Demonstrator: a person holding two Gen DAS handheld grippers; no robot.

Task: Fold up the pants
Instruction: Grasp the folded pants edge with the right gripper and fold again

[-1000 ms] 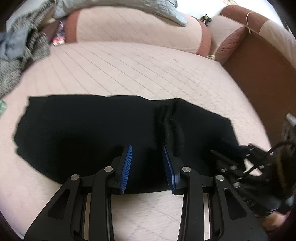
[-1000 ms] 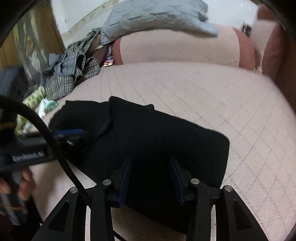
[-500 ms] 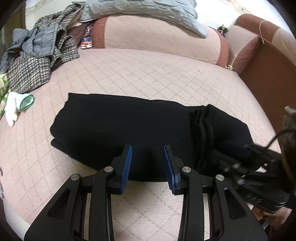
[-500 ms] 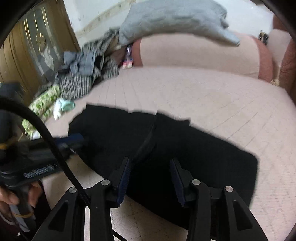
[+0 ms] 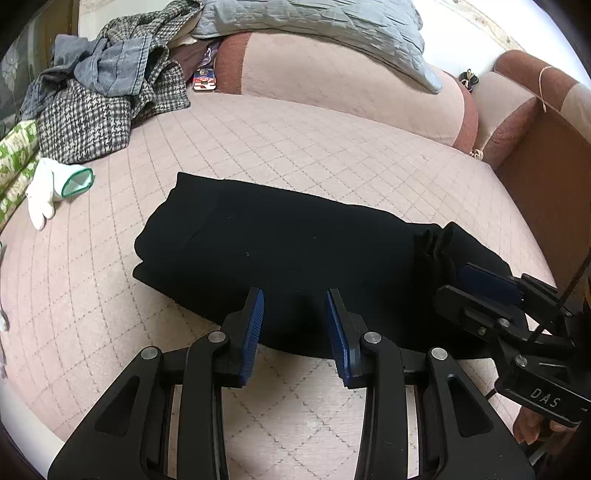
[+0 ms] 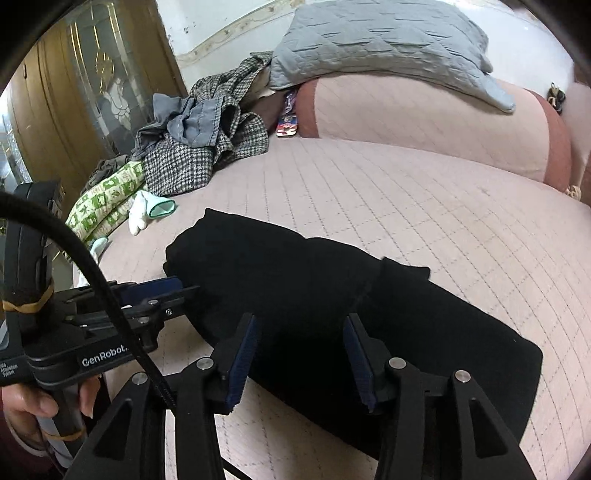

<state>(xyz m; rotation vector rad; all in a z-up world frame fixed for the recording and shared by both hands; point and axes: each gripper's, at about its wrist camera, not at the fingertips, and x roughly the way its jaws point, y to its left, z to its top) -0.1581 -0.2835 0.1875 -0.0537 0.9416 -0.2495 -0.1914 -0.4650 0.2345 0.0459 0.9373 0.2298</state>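
Observation:
The black pants lie folded into a long flat band on the pink quilted bed. They also show in the right wrist view. My left gripper is open and empty, just above the near edge of the pants. My right gripper is open and empty over the near edge further right. In the left wrist view the right gripper sits at the bunched right end of the pants. In the right wrist view the left gripper is at their left end.
A pile of checked and grey clothes lies at the back left. A white glove lies left of the pants. A grey quilted pillow rests on the pink bolster. A brown headboard rises on the right.
Both grippers have pulled back and up from the pants, so more of the bed shows. The pants lie in the same folded band.

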